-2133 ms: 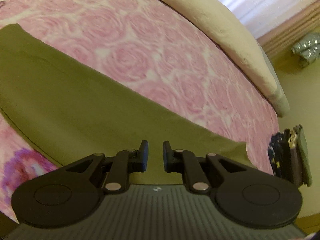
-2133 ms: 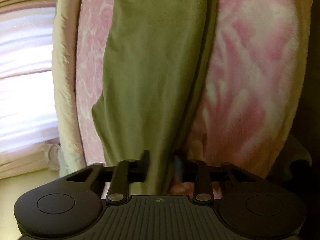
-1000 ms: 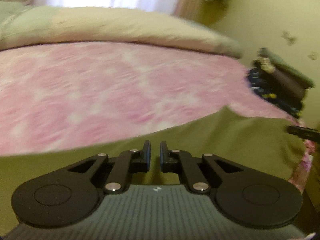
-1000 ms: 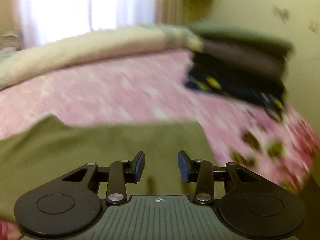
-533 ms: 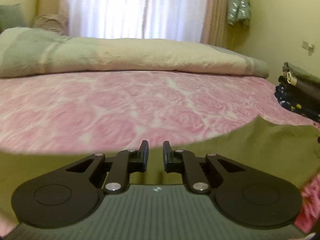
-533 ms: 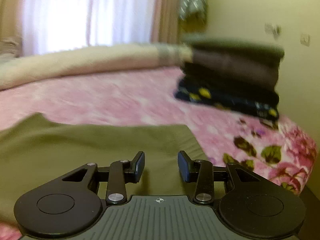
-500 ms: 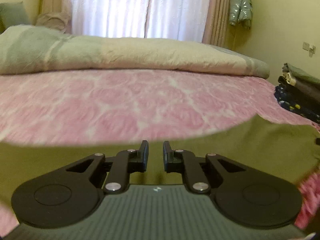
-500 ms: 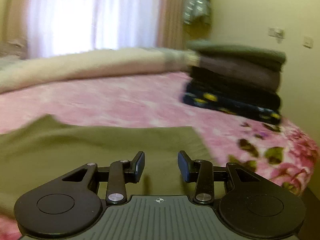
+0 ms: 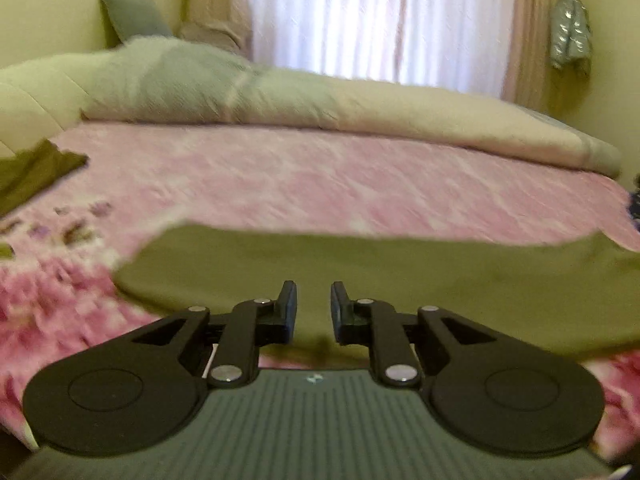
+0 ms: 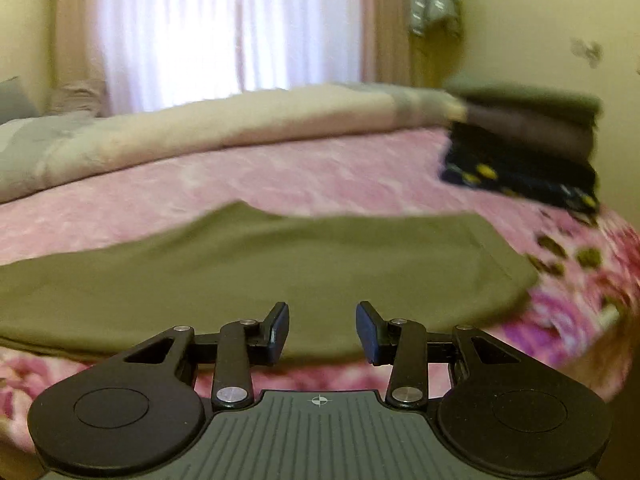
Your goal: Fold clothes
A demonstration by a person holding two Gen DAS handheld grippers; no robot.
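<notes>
An olive green garment (image 9: 380,276) lies flat on the pink rose-patterned bed (image 9: 320,176), folded into a long strip; it also shows in the right wrist view (image 10: 280,264). My left gripper (image 9: 313,308) is open with a narrow gap, empty, just above the garment's near edge. My right gripper (image 10: 322,330) is open wider, empty, over the garment's near edge toward its right end. Both views are motion-blurred.
A stack of folded clothes (image 10: 524,148) sits at the bed's right side. A rolled beige and grey duvet (image 9: 320,104) lies along the far side. Another olive cloth (image 9: 32,172) lies at the far left. Curtains (image 10: 224,28) hang behind.
Both grippers have let go of the garment and opened. They swung from looking down on the bed to a low level view, then drew back toward its near edge.
</notes>
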